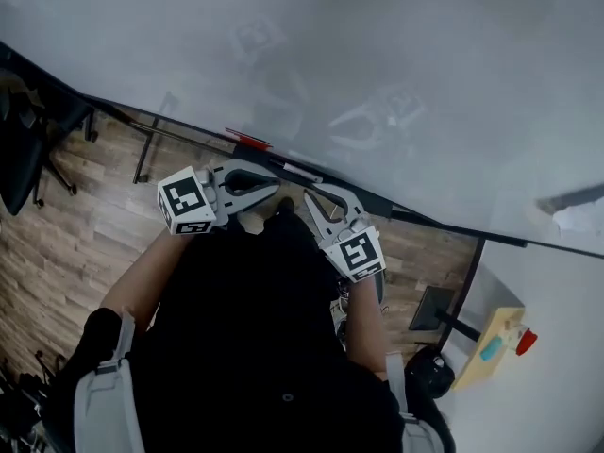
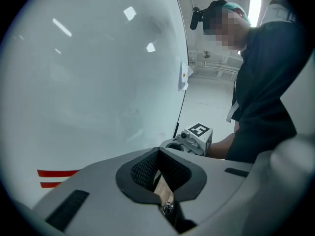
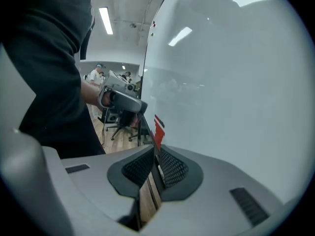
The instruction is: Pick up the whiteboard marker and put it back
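Note:
The whiteboard [image 1: 377, 74] fills the upper head view, with its dark tray [image 1: 415, 217] running along the lower edge. A red marker-like thing [image 1: 247, 140] lies on the tray to the left, and a dark marker with a white label [image 1: 294, 171] lies just ahead of the grippers. My left gripper [image 1: 277, 183] and right gripper [image 1: 308, 194] are held tip to tip close to the tray, both shut with nothing between the pads. Beside the left gripper [image 2: 160, 170] the red thing [image 2: 55, 177] shows against the board. Past the right gripper [image 3: 156, 167], that red thing [image 3: 157, 128] lies further along the board's edge.
A black office chair [image 1: 24, 149] stands on the wooden floor [image 1: 75, 234] at the left. The board's stand legs [image 1: 146, 149] reach down to the floor. A yellow board with a red knob [image 1: 495, 343] sits at the lower right. People stand far off [image 3: 96, 75].

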